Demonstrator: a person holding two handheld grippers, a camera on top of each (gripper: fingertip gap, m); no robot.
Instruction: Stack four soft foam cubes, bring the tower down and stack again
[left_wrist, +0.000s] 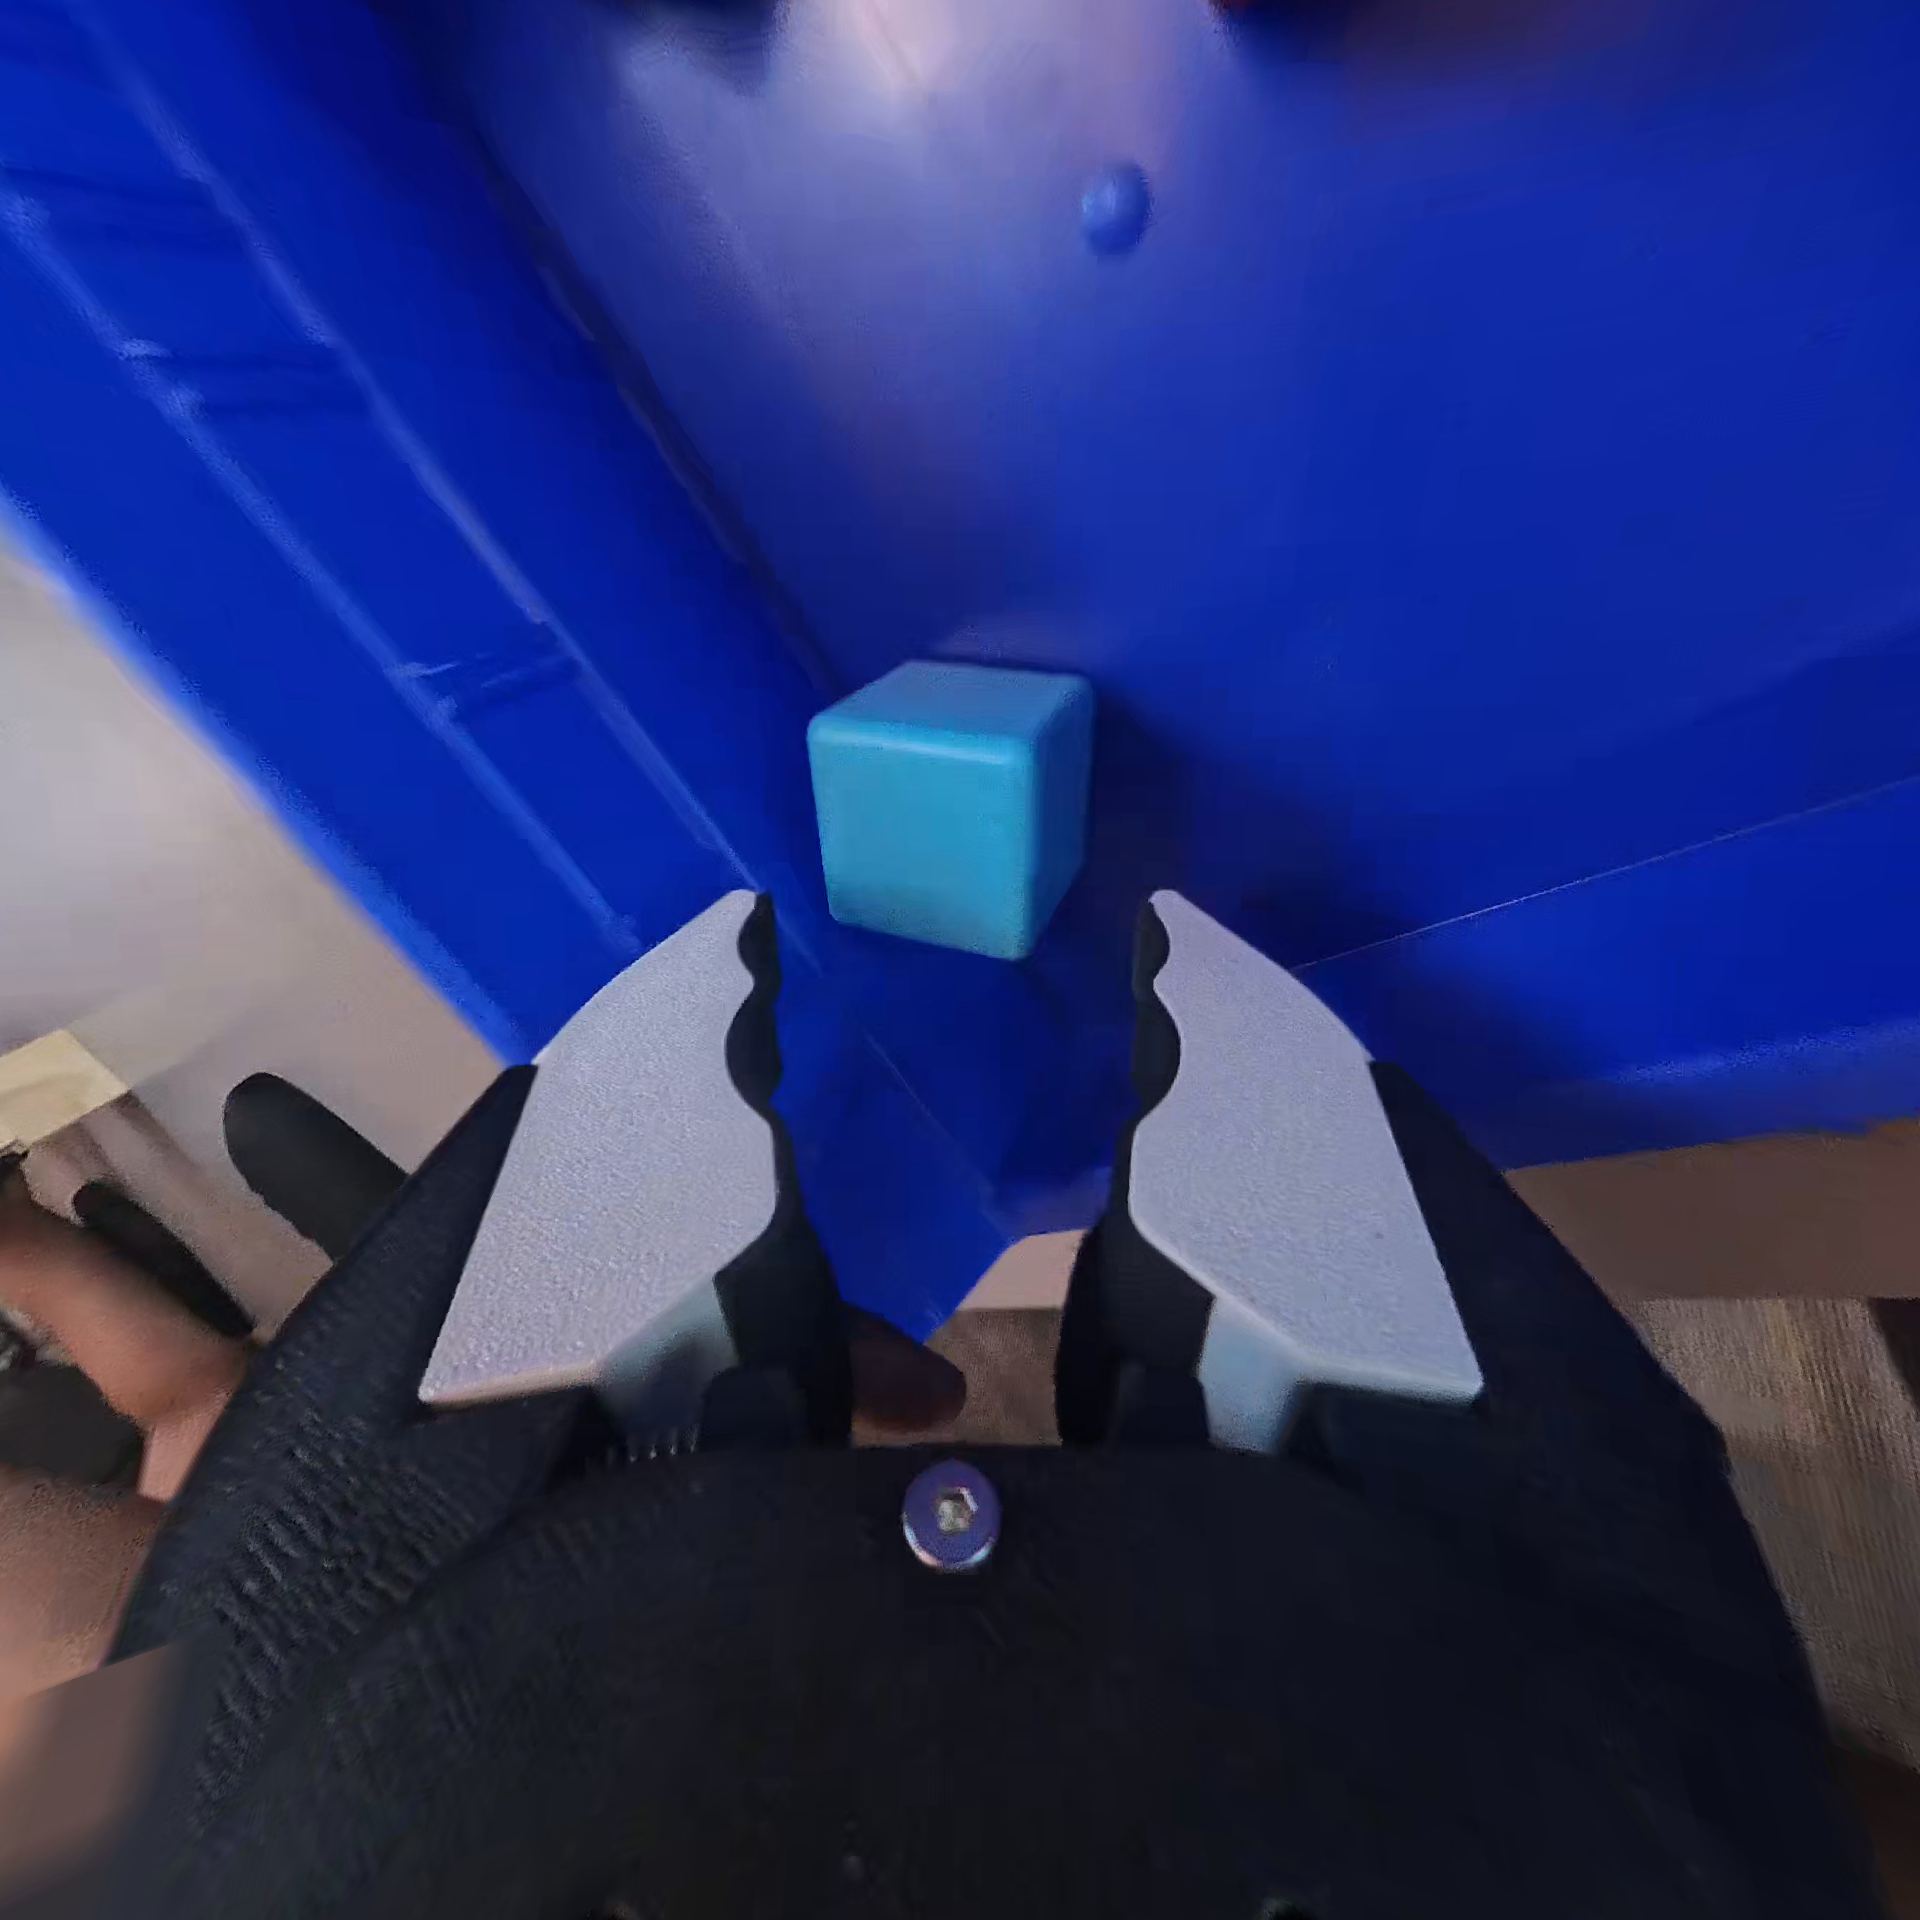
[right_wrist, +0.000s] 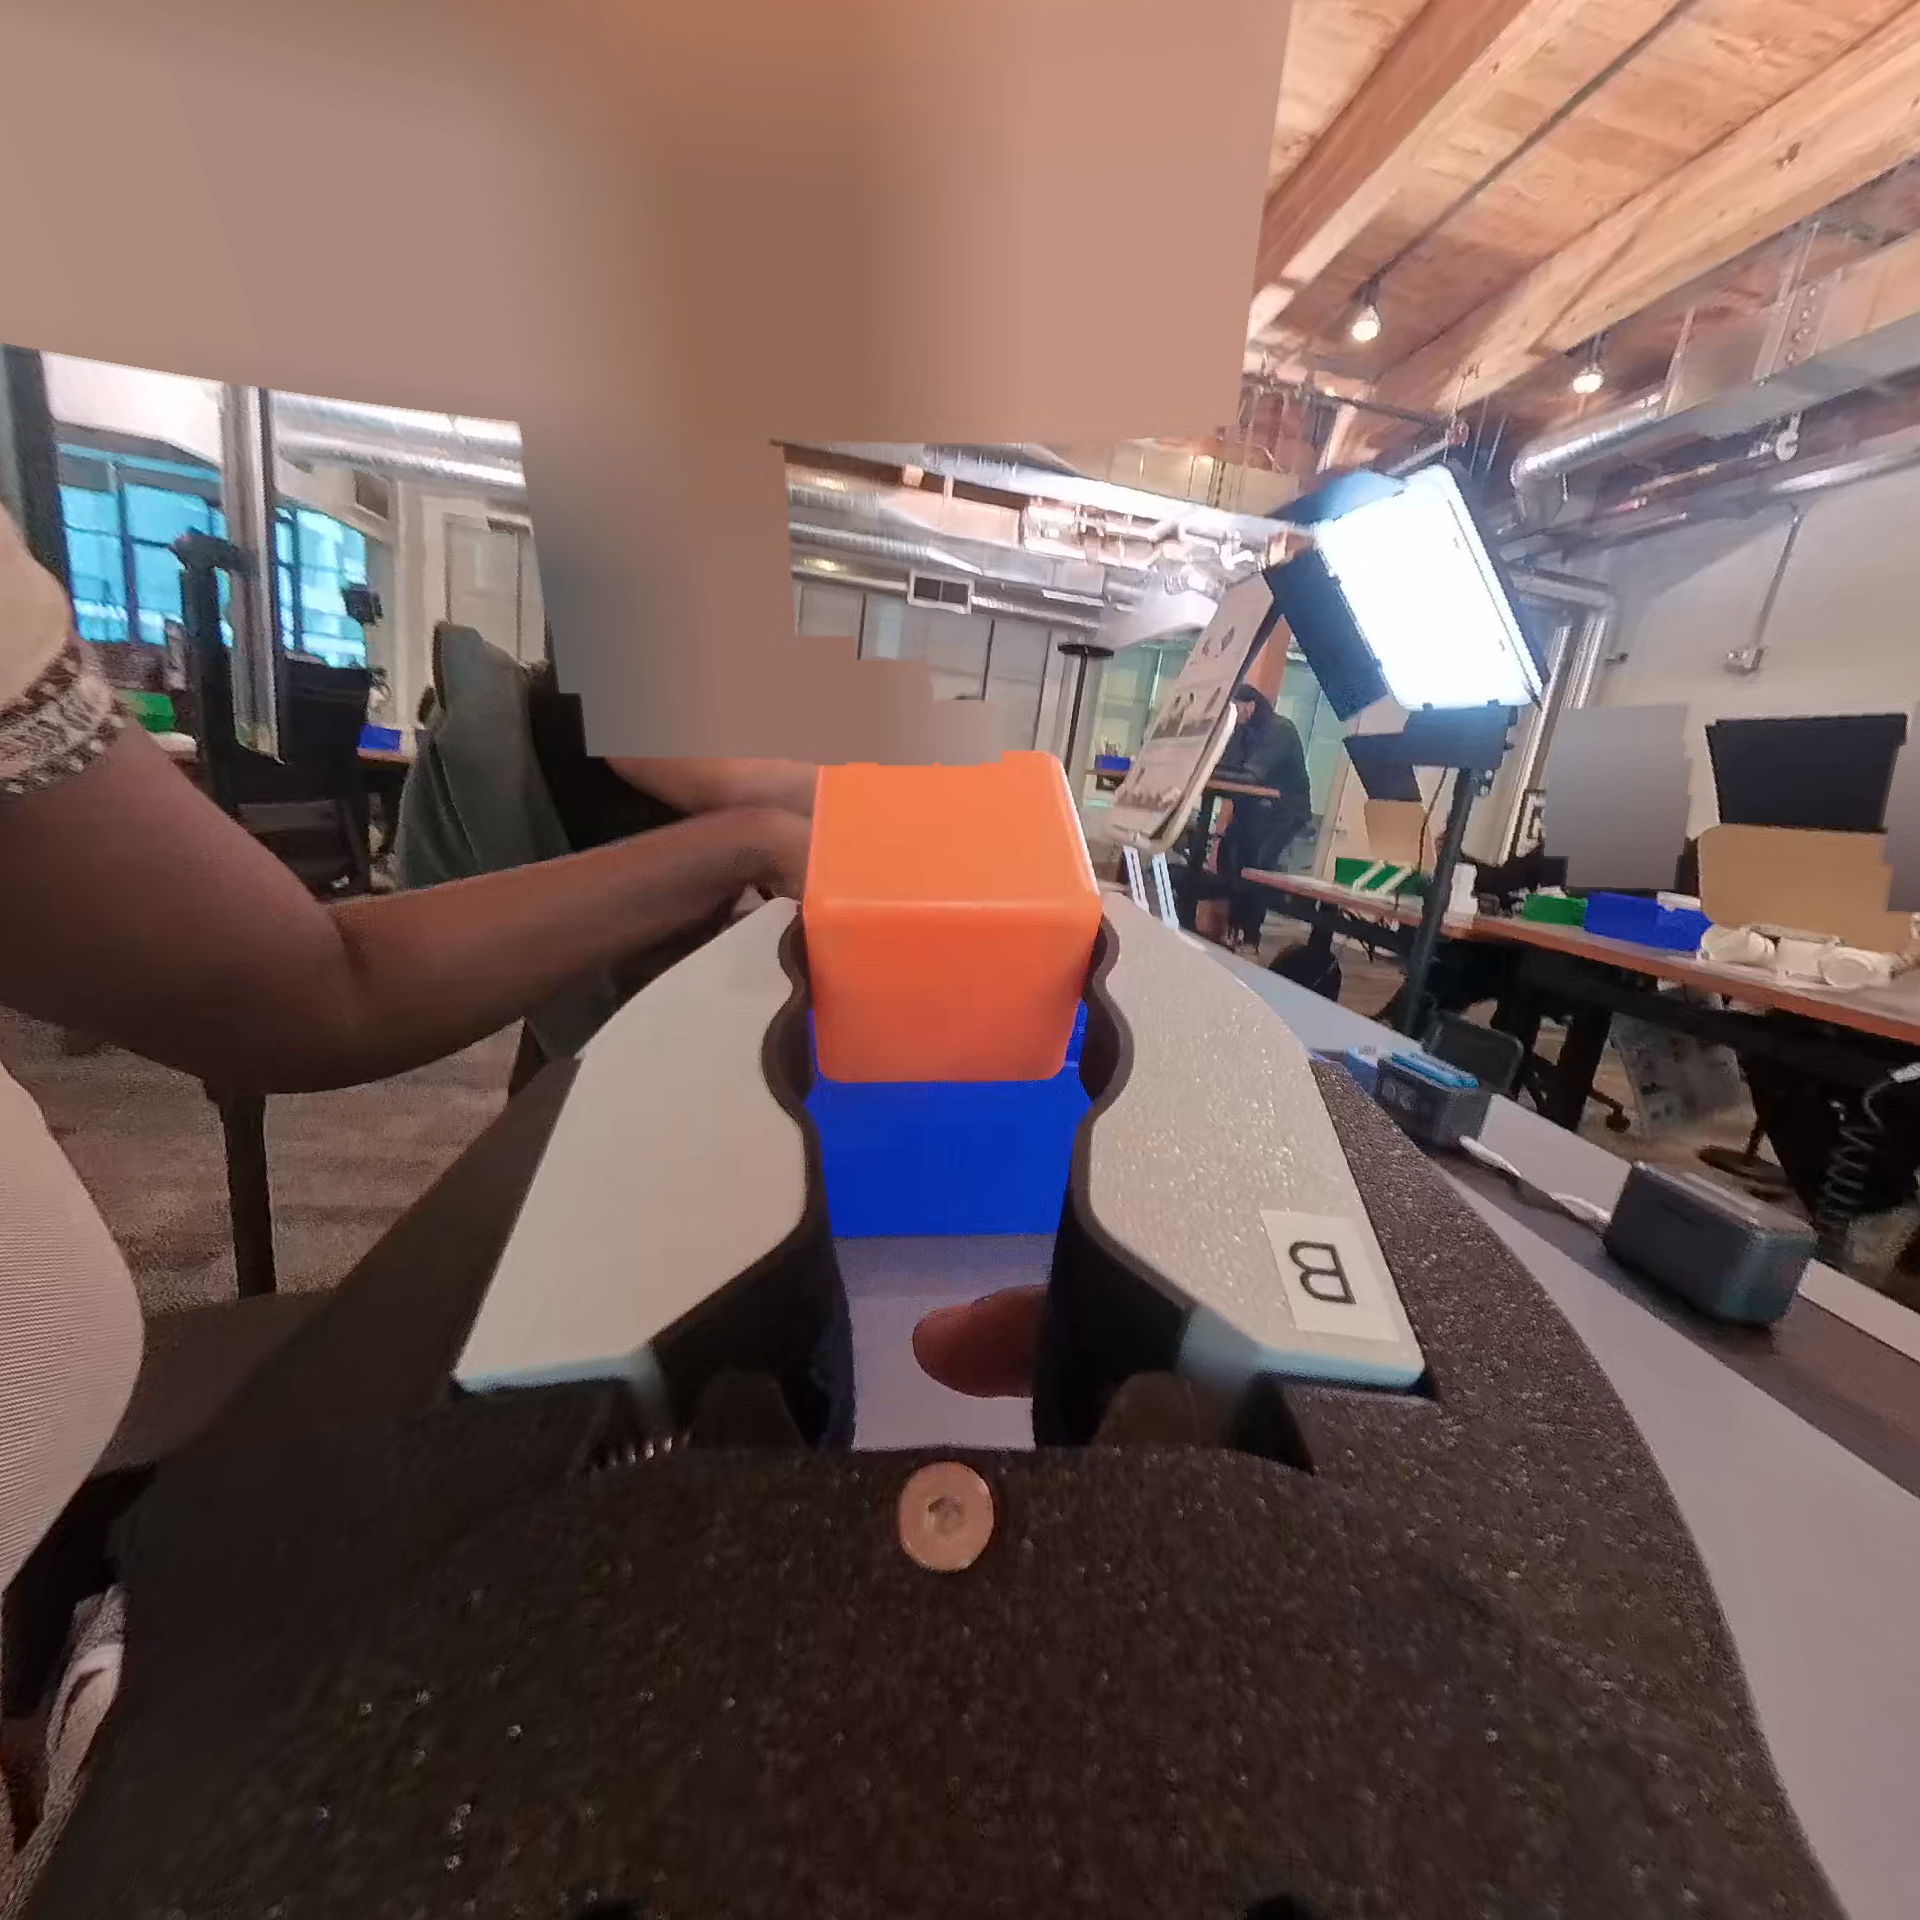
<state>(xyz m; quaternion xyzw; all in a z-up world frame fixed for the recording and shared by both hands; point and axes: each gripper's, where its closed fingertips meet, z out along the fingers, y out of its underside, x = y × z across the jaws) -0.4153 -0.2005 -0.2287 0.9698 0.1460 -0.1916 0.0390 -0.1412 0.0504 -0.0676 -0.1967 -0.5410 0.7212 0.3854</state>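
The left tool (left_wrist: 954, 920) is open. Its two grey fingers (left_wrist: 644, 1132) stand wide apart and hold nothing. Just past the tips sits a light blue cube (left_wrist: 945, 805). It rests inside a big dark blue bin (left_wrist: 1351, 520), down in a corner of it, close to where two walls meet. The cube is not between the fingers; it lies a little ahead of them. The bin fills most of the left wrist view and looks a bit blurry. At the lower left of that view, a hand in a black fingerless glove (left_wrist: 125, 1320) shows beside the tool.

The right tool (right_wrist: 948, 925) is closed on an orange cube (right_wrist: 945, 925). The fingertips (right_wrist: 1143, 997) press the cube from both sides, near its lower half. The cube sits straight, with its top face showing. Right under the orange cube and behind it there is a dark blue thing (right_wrist: 940, 1153), but I cannot tell if the two touch. Below that is the grey worktop (right_wrist: 1662, 1351).

On the left of the right wrist view, a person's bare arm (right_wrist: 364, 956) reaches across. Far back is a big room with wooden beams, a bright lamp panel (right_wrist: 1429, 587) on a stand, and long tables (right_wrist: 1766, 987) with small green and blue boxes. A dark grey case (right_wrist: 1709, 1252) lies on the worktop at the right.
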